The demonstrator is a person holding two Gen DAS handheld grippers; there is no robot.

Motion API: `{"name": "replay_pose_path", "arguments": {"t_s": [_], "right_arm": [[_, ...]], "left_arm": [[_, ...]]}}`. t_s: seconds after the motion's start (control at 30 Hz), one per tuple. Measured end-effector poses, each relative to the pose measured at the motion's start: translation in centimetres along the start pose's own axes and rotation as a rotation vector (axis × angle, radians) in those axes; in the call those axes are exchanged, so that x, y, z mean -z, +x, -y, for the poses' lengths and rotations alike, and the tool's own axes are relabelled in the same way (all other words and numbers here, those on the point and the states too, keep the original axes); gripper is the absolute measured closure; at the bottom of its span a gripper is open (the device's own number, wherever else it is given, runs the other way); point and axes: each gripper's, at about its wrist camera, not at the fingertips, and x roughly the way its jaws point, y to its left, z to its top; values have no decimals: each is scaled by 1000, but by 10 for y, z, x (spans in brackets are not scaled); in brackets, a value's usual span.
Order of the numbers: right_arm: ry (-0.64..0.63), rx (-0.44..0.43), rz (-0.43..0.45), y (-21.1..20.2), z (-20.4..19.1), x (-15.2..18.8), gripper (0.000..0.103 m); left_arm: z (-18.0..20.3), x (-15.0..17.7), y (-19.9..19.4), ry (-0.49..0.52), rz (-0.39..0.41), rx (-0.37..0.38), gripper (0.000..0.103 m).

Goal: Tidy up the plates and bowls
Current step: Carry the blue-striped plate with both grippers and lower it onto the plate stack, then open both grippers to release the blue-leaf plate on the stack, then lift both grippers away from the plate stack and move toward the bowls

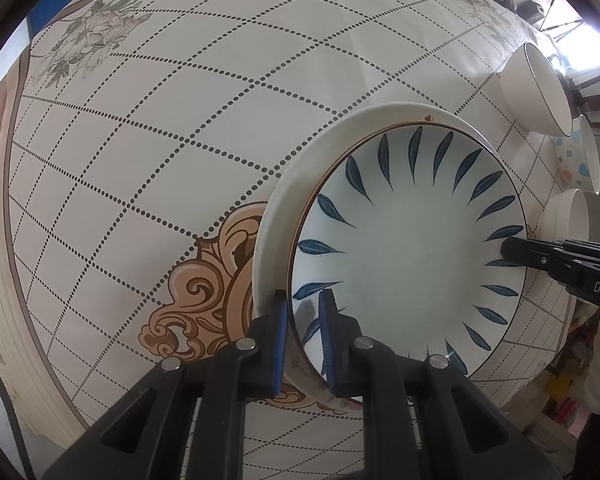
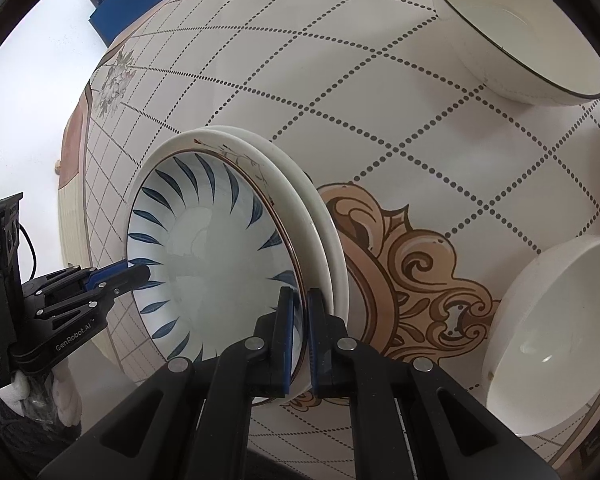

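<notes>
Pinching opposite rims of the blue-leaf plate (image 1: 404, 248) w/ both grippers, L (image 1: 303, 340) & R (image 2: 299, 344); white plate (image 2: 320, 216) sits directly below, so lower evenly.

Leaf plate (image 2: 216, 256) lies on white plate (image 2: 324, 216); bowls (image 2: 556, 340) beside them.

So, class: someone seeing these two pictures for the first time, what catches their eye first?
The blue-leaf plate at the centre, clamped at opposite rims by the left gripper and right gripper, over white plates stacked beneath. Next, the tablecloth with its dotted grid and tan scrollwork. White bowls wait at the right.
</notes>
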Motion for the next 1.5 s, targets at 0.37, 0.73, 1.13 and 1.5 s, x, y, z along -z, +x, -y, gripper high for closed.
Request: {"name": "replay_pose_path", "arguments": {"t_s": [0.37, 0.73, 1.13, 1.5], "right_arm": [[67, -28, -30, 4, 3, -5, 88], [116, -166, -43, -1, -9, -5, 23], [-17, 179, 138, -50, -43, 14, 4], [-102, 352, 312, -116, -85, 91, 4]], "left_arm": [[-9, 0, -8, -47, -22, -15, 89], [-13, 8, -27, -69, 17, -14, 66], [0, 20, -77, -90, 193, -141, 20], [20, 70, -139, -171, 309, -136, 17]]}}
